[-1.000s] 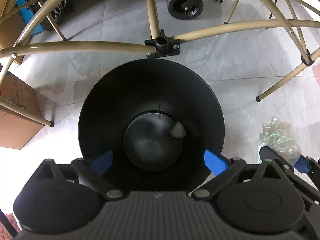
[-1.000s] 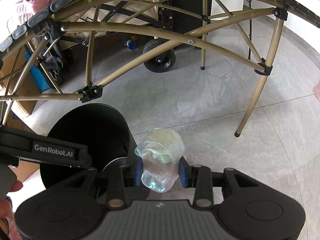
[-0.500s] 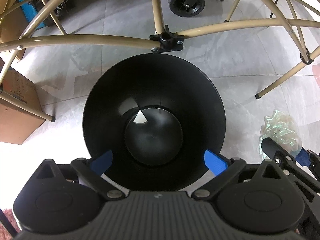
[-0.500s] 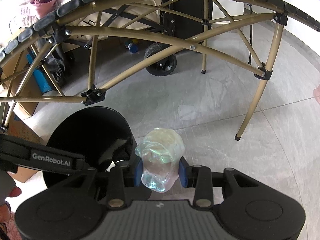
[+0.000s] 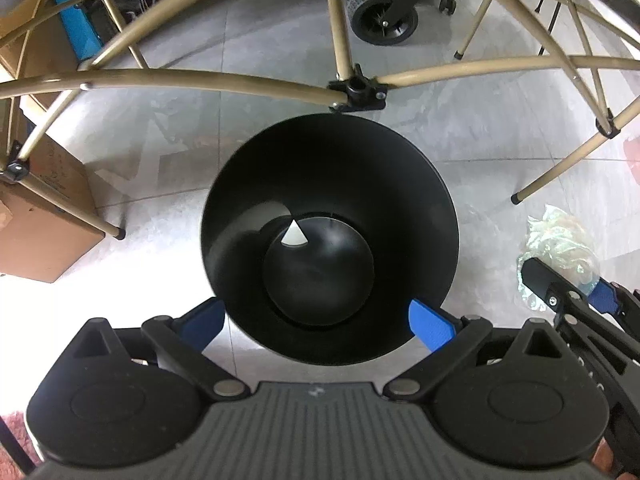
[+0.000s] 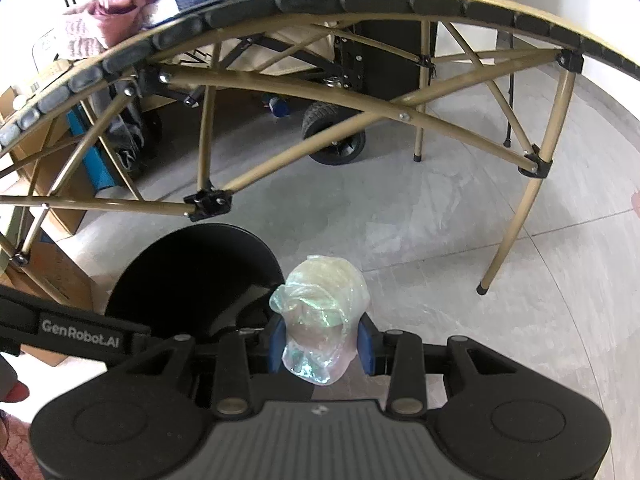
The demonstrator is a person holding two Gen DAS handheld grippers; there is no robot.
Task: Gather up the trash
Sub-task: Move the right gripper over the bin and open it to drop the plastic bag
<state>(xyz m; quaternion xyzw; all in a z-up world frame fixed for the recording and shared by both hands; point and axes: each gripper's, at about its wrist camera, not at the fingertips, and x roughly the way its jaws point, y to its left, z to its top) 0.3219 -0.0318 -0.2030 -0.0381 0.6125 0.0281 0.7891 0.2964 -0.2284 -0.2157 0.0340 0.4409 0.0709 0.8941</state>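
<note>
The crumpled plastic wrapper is sitting between the blue pads of my right gripper, which I am keeping clenched on it from both sides. It is thin, translucent film with a greenish, pearly sheen, bunched into a soft lump; its long axis is running forward along the fingers, its rounded end bulging out past the fingertips and its lower end tucking back toward the gripper body.

Just ahead and to the left of that tool, a black trash bin is standing on the pale grey tiled floor. I am looking almost straight down into the bin with my left gripper, whose jaws are standing wide apart and empty, one blue pad on each side of the near rim. The bin is round, smooth and glossy, tapering to a dark circular bottom where a small white wedge-shaped scrap is lying.

From the left wrist view, the wrapper is showing off to the right, outside the bin. Beyond the bin, tan metal tubes of a table frame are crossing at a black plastic joint.
</note>
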